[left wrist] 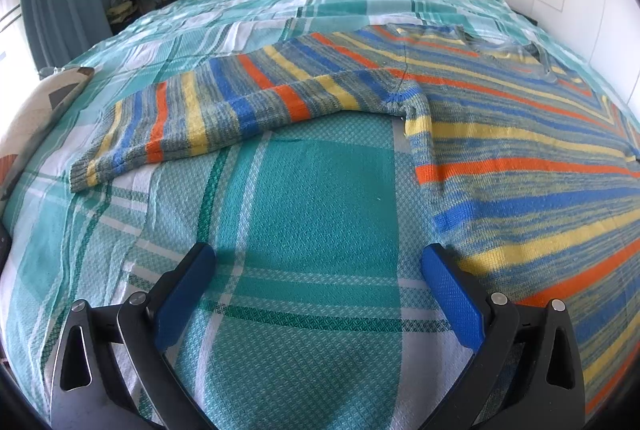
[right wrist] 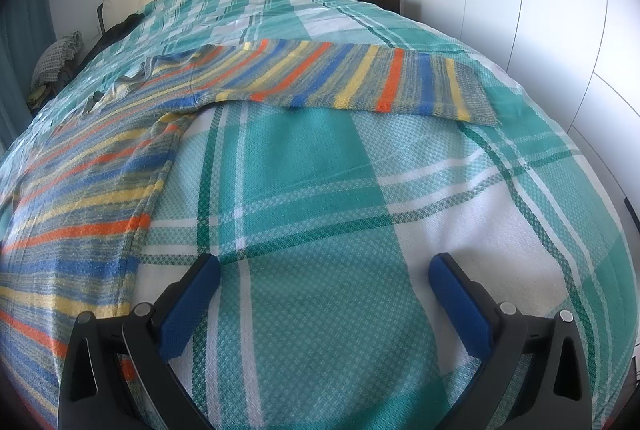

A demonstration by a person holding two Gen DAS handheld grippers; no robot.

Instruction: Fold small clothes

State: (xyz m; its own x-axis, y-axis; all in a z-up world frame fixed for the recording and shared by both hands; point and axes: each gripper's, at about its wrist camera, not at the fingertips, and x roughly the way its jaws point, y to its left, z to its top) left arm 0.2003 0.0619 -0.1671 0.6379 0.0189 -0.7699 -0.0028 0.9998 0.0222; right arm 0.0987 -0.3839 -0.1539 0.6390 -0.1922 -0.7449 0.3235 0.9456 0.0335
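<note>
Across the teal-and-white plaid woven bedspread [left wrist: 304, 190] a striped knit sweater in blue, orange, yellow and grey [left wrist: 520, 150] lies flat, sleeves out. At bottom centre the left gripper [left wrist: 318, 262] and right gripper [right wrist: 325, 270] hover spread wide, holding nothing.

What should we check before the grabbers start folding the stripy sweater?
1. Striped sweater lies flat on the bedspread: ok.
2. Left sleeve spread out straight: ok.
3. Right sleeve spread out straight: ok.
4. Left gripper open and empty: ok.
5. Right gripper open and empty: ok.
6. Bottom hem smooth: cannot tell, it is out of view.
</note>
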